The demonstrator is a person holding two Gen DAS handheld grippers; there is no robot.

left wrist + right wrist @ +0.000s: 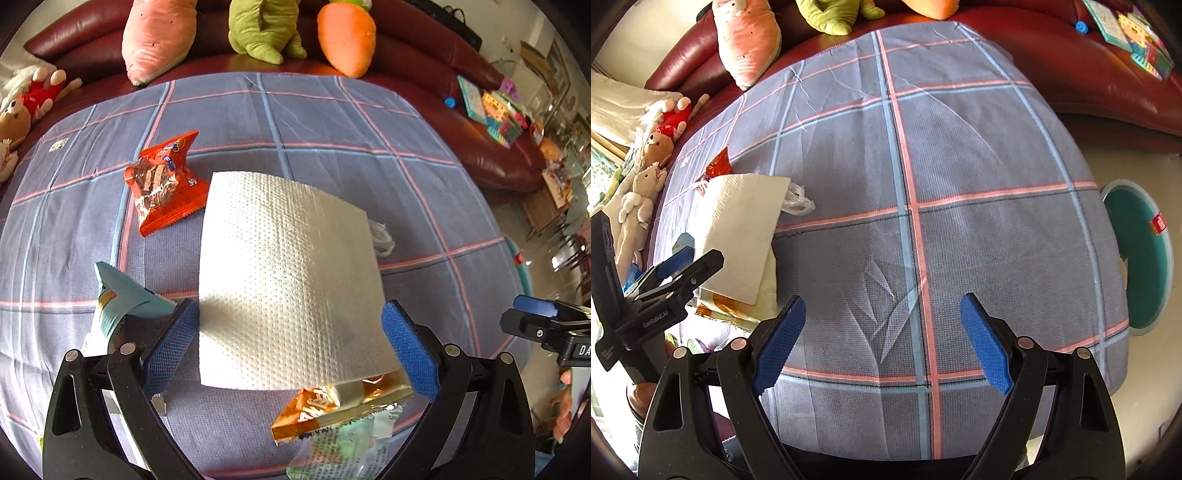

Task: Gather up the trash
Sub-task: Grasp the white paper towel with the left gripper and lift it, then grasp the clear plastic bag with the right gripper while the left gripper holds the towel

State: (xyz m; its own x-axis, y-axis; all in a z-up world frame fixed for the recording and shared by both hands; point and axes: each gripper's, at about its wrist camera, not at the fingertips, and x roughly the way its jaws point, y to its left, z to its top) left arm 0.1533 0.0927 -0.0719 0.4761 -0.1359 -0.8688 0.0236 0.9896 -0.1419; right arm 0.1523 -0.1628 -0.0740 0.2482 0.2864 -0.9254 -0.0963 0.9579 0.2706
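A white paper towel [288,280] lies on the plaid tablecloth [332,122], between the open fingers of my left gripper [291,350]. An orange-gold wrapper [332,406] and a clear green-printed wrapper [340,446] lie under its near edge. An orange-red snack wrapper [166,184] lies to the far left, a light blue wrapper [118,299] beside the left finger, and a crumpled clear plastic piece [382,236] at the towel's right. My right gripper [882,343] is open and empty over bare cloth; the towel [742,229] and my left gripper [676,269] show at its left.
A dark red sofa [461,74] wraps around the table's far side with pink [159,37], green [262,29] and orange [347,40] plush toys, dolls [26,103] and colourful toy boxes [495,110]. A teal round bin [1141,254] stands on the floor right of the table.
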